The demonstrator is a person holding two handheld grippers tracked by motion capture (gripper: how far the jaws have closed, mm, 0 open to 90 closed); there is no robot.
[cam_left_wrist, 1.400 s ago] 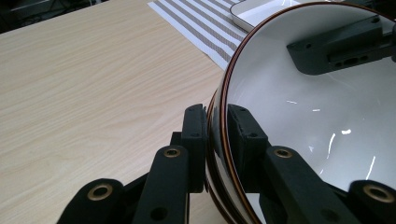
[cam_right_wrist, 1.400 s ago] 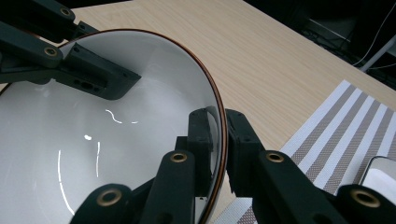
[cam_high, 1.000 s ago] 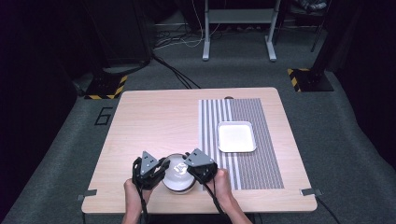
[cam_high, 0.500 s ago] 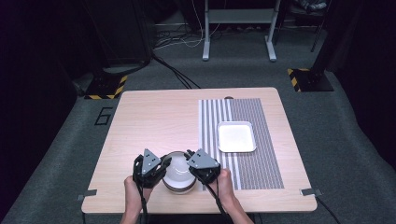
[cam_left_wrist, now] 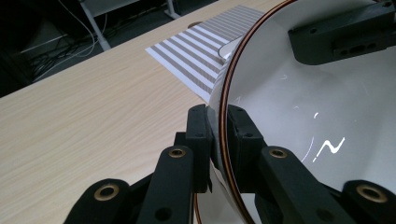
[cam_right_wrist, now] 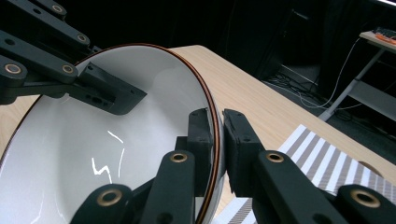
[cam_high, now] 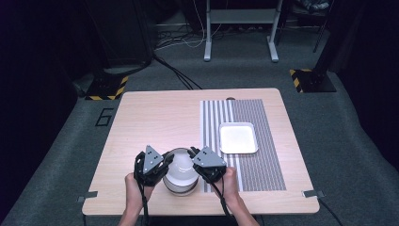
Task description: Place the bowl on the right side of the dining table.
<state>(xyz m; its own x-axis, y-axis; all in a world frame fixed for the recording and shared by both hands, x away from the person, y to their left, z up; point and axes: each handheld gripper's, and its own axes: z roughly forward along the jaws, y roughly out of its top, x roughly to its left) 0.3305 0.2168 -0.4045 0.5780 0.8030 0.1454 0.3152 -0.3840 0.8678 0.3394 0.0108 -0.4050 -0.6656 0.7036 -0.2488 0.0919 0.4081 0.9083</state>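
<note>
Since the earlier frames the left tongs (cam_high: 165, 162) have just been closing, and both pairs now sit a touch higher in the high view, the white bowl (cam_high: 179, 175) between them looking lifted slightly off the desk (cam_high: 155, 117) in the lower middle of the frame. The right tongs (cam_high: 192, 157) pinch the bowl's opposite rim. Further right, a white square tray (cam_high: 239, 138) lies on a striped mat (cam_high: 263, 155), well apart from the bowl.

Left gripper view: the left tongs (cam_left_wrist: 218, 126) are clamped on the bowl (cam_left_wrist: 303, 116) at its brown-edged rim, one pad outside and one inside, with the wall squeezed between them. The other tongs (cam_left_wrist: 341, 35) show at the upper right, across the bowl.

Right gripper view: the right tongs (cam_right_wrist: 217, 135) grip the rim of the bowl (cam_right_wrist: 116, 154) the same way, shut tight on it.

By my reading, the two-handed grasp is done and the lift has only begun; carrying the bowl, perhaps toward the tray, and setting it down are left.
</note>
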